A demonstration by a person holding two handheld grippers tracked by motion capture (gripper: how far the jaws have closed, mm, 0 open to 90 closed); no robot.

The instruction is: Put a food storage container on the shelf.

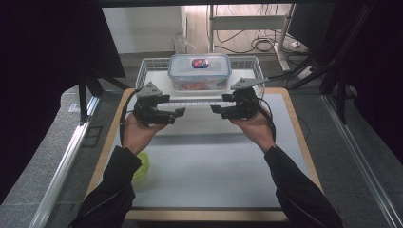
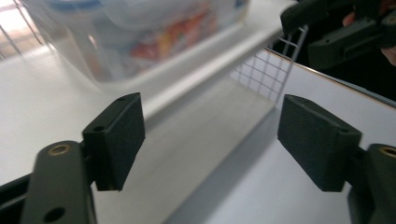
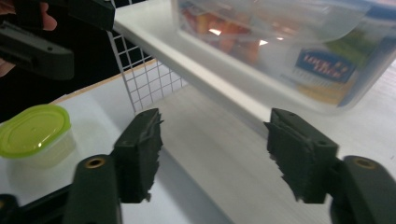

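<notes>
- High view: the left hand-held gripper (image 1: 178, 113) and right hand-held gripper (image 1: 215, 109) sit at mid-frame, tips pointing at each other across a gap, just in front of the wire basket (image 1: 142, 71). The lidded box (image 1: 199, 71) stands inside the basket, upper centre, apart from both grippers. I judge that the placing of the box in the basket is done and the hands are letting go. The next move calls for drawing both grippers clear of the basket's front rim without catching the wire.
- Left gripper view: its jaws stand open with nothing between them, only the bare bench (image 2: 289, 186) and the basket's white rim behind. The box fills the upper left, blurred. The other gripper shows at upper right.
- Right gripper view: here too the jaws are apart and empty. This view gives what the others do not: the box label and the orange contents at upper right, and the whole of a small green-lidded tub (image 3: 35, 133) at lower left, which the high view half hides behind the left sleeve.
</notes>
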